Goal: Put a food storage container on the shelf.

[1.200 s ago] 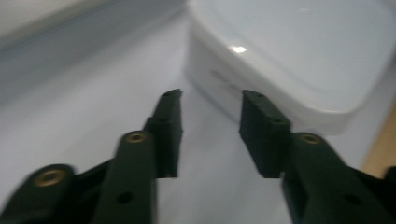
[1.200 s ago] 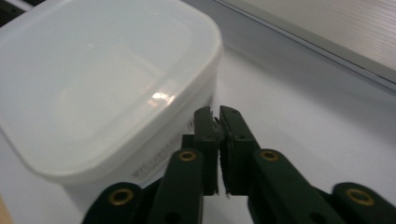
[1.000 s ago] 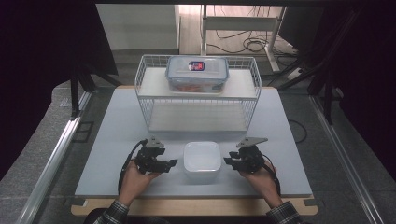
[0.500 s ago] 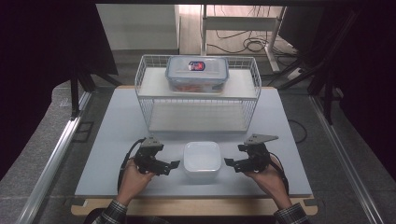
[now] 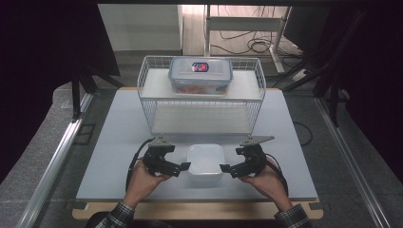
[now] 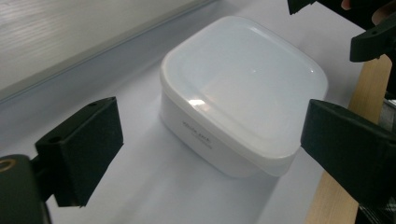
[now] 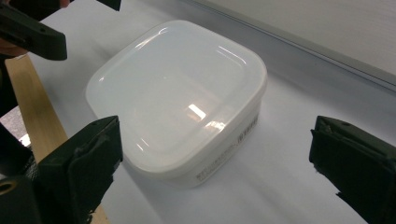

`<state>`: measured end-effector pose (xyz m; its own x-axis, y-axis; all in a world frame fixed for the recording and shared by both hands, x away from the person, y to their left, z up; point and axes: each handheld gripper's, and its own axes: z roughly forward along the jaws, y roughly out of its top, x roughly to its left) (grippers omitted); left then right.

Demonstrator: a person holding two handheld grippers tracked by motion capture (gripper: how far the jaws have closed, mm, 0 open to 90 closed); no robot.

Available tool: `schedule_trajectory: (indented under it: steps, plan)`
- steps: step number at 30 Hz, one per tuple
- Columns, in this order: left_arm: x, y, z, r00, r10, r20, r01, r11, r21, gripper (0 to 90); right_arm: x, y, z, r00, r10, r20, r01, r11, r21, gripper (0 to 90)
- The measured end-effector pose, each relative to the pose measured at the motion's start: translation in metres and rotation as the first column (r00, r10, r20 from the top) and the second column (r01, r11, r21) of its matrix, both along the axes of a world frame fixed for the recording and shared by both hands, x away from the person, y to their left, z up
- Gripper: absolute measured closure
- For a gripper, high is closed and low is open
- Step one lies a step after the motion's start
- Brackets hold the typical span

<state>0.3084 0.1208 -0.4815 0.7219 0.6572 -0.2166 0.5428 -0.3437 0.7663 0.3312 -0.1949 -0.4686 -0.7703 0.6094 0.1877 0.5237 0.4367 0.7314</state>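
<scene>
Table (image 5: pixel 119 142), one, pale grey-white top with a light wood strip along its near edge, carries everything else. Wire basket (image 5: pixel 199 102), one, white, stands at the far middle of the table; its flat top bears one clear lidded food box (image 5: pixel 200 75) with reddish contents and a round label on the lid. White container (image 5: pixel 205 159), one, sits on the table top at the near middle, in front of the basket and well apart from it, between the two grippers. It is squarish with rounded corners, translucent white, closed by a smooth, slightly domed lid (image 6: pixel 243 79) whose rim overhangs the body; small grey print runs along one side wall (image 7: pixel 224 156), too small to read. Light glints off the lid in both gripper views. Left gripper (image 5: pixel 184 166), one, is held in the person's left hand (image 5: pixel 142 178) just beside the container's left side; its jaws have just been opening and stand wide apart, nothing pressed between them, the container lying ahead of the pads without contact. Right gripper (image 5: pixel 225 168), one, in the right hand (image 5: pixel 263 180), mirrors it just beside the container's right side; its jaws have likewise just been opening, are spread wide and grip nothing. Checked sleeve cuffs, two, show at the bottom edge.
</scene>
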Motion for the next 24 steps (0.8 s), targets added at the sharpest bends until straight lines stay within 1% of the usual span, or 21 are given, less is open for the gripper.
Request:
schedule_trajectory:
  steps: [1,2,5,7,9,10,11,13,14,15,16,17,18,19,21,23,24]
  plan:
    - [0.000,-0.003,0.000,1.0000,0.003,0.003,-0.003,0.9999,0.012,9.3,0.000,0.001,0.000,1.0000,-0.003,-0.005,0.003,1.000,-0.005,7.1]
    - [0.001,-0.006,0.000,1.0000,0.000,0.002,0.000,0.9998,0.019,12.0,0.001,0.003,0.000,1.0000,0.005,-0.001,-0.005,1.000,-0.007,9.9]
    - [0.004,-0.012,-0.002,1.0000,-0.010,0.000,0.010,0.9997,0.024,18.2,0.002,0.009,-0.002,1.0000,0.003,-0.001,-0.003,1.000,-0.029,17.2]
    - [0.006,-0.015,-0.003,0.9999,-0.010,-0.013,0.011,0.9996,0.025,19.9,0.004,0.012,-0.003,1.0000,-0.007,0.004,0.007,1.000,-0.027,22.7]
    - [0.010,-0.017,-0.006,0.9997,-0.006,-0.024,0.006,0.9996,0.029,20.9,0.006,0.014,-0.005,1.0000,-0.007,-0.006,0.007,1.000,-0.027,26.0]
    - [0.013,-0.017,-0.008,0.9993,-0.003,-0.038,0.004,0.9997,0.025,20.8,0.008,0.016,-0.006,1.0000,-0.008,-0.005,0.008,1.000,-0.028,26.5]
    - [0.015,-0.018,-0.010,0.9982,-0.009,-0.059,0.010,0.9998,0.018,20.2,0.009,0.017,-0.007,0.9999,-0.009,-0.014,0.009,1.000,-0.028,26.5]
    - [0.020,-0.020,-0.016,0.9927,-0.026,-0.118,0.026,0.9997,0.003,14.5,0.013,0.019,-0.010,0.9990,-0.016,-0.041,0.015,1.000,-0.021,26.3]
    - [0.022,-0.020,-0.020,0.9908,-0.043,-0.129,0.041,0.9990,-0.018,12.4,0.015,0.020,-0.013,0.9983,-0.018,-0.055,0.017,1.000,-0.025,24.5]
    - [0.023,-0.020,-0.022,0.9878,-0.049,-0.148,0.043,0.9982,-0.040,12.4,0.016,0.020,-0.014,0.9966,-0.023,-0.079,0.022,1.000,-0.011,24.5]
    - [0.024,-0.021,-0.023,0.9852,-0.058,-0.161,0.050,0.9974,-0.053,12.5,0.017,0.020,-0.016,0.9942,-0.025,-0.105,0.026,1.000,0.004,24.7]
    - [0.024,-0.021,-0.023,0.9830,-0.073,-0.169,0.062,0.9957,-0.069,13.9,0.018,0.019,-0.016,0.9919,-0.024,-0.125,0.026,1.000,0.013,26.8]
    - [0.023,-0.022,-0.023,0.9831,-0.070,-0.169,0.059,0.9960,-0.067,15.6,0.018,0.019,-0.017,0.9883,-0.024,-0.151,0.028,0.999,0.028,30.2]
    - [0.023,-0.022,-0.023,0.9826,-0.069,-0.172,0.059,0.9962,-0.065,15.6,0.018,0.019,-0.017,0.9860,-0.025,-0.165,0.030,0.999,0.033,30.3]
    - [0.021,-0.020,-0.022,0.9795,-0.064,-0.191,0.051,0.9964,-0.068,18.0,0.018,0.018,-0.017,0.9799,-0.033,-0.197,0.041,0.998,0.037,32.8]
    - [0.019,-0.015,-0.021,0.9736,-0.055,-0.222,0.037,0.9957,-0.085,24.6,0.017,0.015,-0.015,0.9769,-0.042,-0.209,0.051,0.998,0.038,39.6]
    - [0.017,-0.013,-0.020,0.9734,-0.055,-0.222,0.035,0.9948,-0.096,29.6,0.016,0.013,-0.013,0.9756,-0.048,-0.214,0.058,0.998,0.040,43.6]
